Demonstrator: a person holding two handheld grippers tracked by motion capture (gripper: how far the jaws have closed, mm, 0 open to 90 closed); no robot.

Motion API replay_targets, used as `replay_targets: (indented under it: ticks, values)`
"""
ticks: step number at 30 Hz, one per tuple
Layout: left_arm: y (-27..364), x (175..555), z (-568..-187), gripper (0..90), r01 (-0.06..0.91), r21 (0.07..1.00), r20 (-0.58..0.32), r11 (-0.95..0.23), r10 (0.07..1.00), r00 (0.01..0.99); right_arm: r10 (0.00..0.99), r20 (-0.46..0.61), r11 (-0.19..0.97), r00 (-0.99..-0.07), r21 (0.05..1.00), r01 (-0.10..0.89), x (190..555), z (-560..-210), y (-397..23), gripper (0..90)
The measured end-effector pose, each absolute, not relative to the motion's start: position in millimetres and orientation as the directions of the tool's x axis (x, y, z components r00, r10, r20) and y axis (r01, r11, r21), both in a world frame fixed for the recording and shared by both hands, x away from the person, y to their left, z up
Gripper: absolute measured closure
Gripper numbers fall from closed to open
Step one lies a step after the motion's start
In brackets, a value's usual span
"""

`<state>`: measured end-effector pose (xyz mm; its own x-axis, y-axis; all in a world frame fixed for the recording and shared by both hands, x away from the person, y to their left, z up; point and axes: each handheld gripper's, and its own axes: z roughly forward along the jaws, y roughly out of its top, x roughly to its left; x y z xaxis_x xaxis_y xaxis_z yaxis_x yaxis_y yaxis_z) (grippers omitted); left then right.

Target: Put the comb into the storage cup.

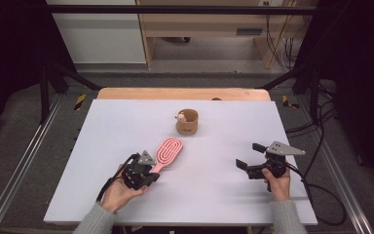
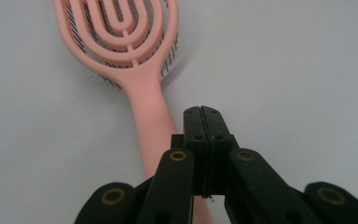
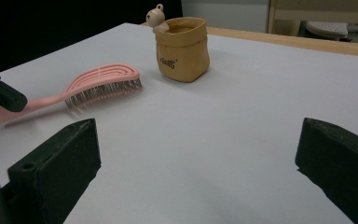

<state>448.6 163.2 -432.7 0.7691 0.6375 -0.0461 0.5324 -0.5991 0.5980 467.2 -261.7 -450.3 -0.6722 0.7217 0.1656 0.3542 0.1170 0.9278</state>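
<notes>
pink brush (image 2: 121, 37): lies flat on the white tabletop (image 3: 242, 93), nearest to me, its handle running under the left side of my left claw (image 2: 200, 112).
left claw: pads pressed flat together with nothing between them; it sits over the handle, not around it.
risk, left claw: if i push on shut like this, i judge i'd only nudge or pin the handle. the brush could skid or pivot on the smooth top, and i'd need to open before any grip.
risk, handle: it looks slim and rounded, so a pinch near its end could let the heavy bristle head droop or twist out.
right claw (image 3: 198, 135): jaws spread wide, empty, hanging low over bare tabletop, well apart from the brush.
tan pouch (image 3: 184, 49): stands upright farther back, a little bear figure (image 3: 156, 16) at its rim.
risk, pouch: soft-sided, so a swung brush could tip it.
writing: small dark print on the pouch front, too small to read surely; none seen on the brush.
</notes>
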Motion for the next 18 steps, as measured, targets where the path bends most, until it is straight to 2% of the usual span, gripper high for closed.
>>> replay_targets:
  ticks: [5, 12, 18]
  values:
    - [171, 446, -418, 78.5, 0.518, 0.661, -0.047, -0.542, 0.659, 0.751, 0.722, 0.165, 0.117, -0.672, 0.928, 0.353, 467, -450, -262, 0.4]
    - [179, 448, -412, 42.9, 0.504, 0.716, -0.040, -0.482, 0.693, 0.720, 0.722, 0.166, 0.116, -0.672, 0.928, 0.354, 467, -450, -262, 0.4]
    - [185, 452, -411, 17.0, 0.502, 0.741, -0.023, -0.445, 0.732, 0.681, 0.722, 0.165, 0.117, -0.672, 0.928, 0.353, 467, -450, -262, 0.4]
